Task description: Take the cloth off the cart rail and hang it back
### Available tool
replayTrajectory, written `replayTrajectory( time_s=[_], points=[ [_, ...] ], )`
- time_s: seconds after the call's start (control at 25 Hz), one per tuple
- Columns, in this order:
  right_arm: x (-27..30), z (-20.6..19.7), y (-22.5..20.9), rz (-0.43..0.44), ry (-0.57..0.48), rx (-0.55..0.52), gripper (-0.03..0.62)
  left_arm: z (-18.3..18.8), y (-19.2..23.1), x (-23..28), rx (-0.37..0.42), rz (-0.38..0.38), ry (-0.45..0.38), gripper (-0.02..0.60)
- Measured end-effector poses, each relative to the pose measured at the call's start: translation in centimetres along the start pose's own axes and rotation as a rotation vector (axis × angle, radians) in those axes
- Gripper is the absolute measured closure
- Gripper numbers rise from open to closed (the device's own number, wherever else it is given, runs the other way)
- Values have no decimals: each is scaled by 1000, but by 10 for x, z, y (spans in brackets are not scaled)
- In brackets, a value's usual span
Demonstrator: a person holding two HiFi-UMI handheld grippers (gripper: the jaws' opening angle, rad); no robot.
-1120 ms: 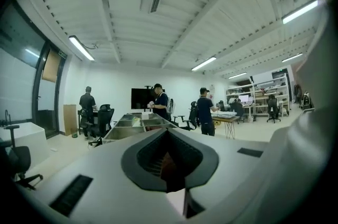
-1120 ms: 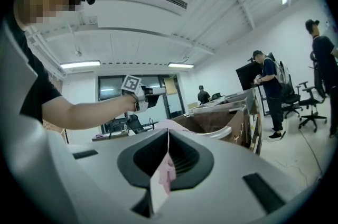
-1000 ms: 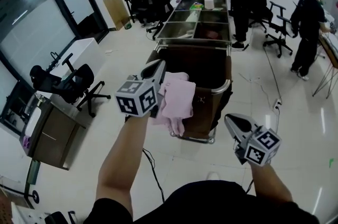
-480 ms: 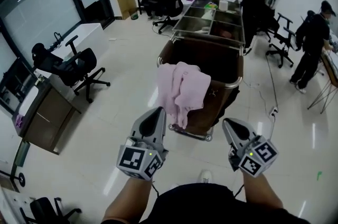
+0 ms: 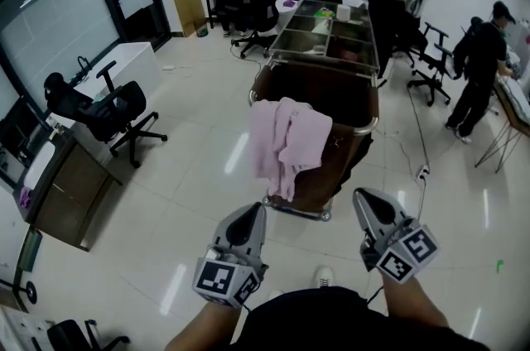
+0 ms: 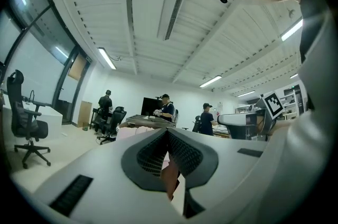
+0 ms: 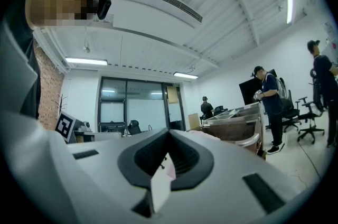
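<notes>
Pink cloth (image 5: 286,144) hangs draped over the near-left corner of the cart rail (image 5: 358,128); left tongs (image 5: 247,213) and right tongs (image 5: 370,200) are pressed together, empty, well apart from it

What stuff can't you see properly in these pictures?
- Head view: the bit of the cart rail under the pink cloth, because the cloth covers it.
- Head view: what lies in the trays on top of the cart is too small to tell.
- Left gripper view: most of the cloth, hidden behind the left gripper and its shut jaws.
- Both gripper views: the person's face, under a mosaic patch.
</notes>
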State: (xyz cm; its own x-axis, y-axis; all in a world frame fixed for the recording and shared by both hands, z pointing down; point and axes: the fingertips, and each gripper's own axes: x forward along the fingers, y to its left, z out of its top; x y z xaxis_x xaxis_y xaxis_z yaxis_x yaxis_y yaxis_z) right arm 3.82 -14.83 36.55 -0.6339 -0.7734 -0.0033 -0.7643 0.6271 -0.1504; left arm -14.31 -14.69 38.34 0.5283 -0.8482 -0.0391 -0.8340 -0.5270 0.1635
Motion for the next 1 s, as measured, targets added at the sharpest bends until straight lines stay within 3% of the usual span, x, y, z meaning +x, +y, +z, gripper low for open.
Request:
replayTrajectory(
  time_s=[0.28,0.52,0.76,1.0],
  points=[
    [-12,-27,19,-41,34,19,583,-15,-11,-23,-16,-56,21,581],
    [-14,-68,27,-62,172,-21,583,-33,-11,-32,-40,-53,32,581],
    [-14,-80,25,-85,205,-3,583,-59,-9,-28,-85,-95,146,581],
    [-18,-78,29,-73,174,33,585,-48,-28,-25,17,-112,125,581]
  ],
)
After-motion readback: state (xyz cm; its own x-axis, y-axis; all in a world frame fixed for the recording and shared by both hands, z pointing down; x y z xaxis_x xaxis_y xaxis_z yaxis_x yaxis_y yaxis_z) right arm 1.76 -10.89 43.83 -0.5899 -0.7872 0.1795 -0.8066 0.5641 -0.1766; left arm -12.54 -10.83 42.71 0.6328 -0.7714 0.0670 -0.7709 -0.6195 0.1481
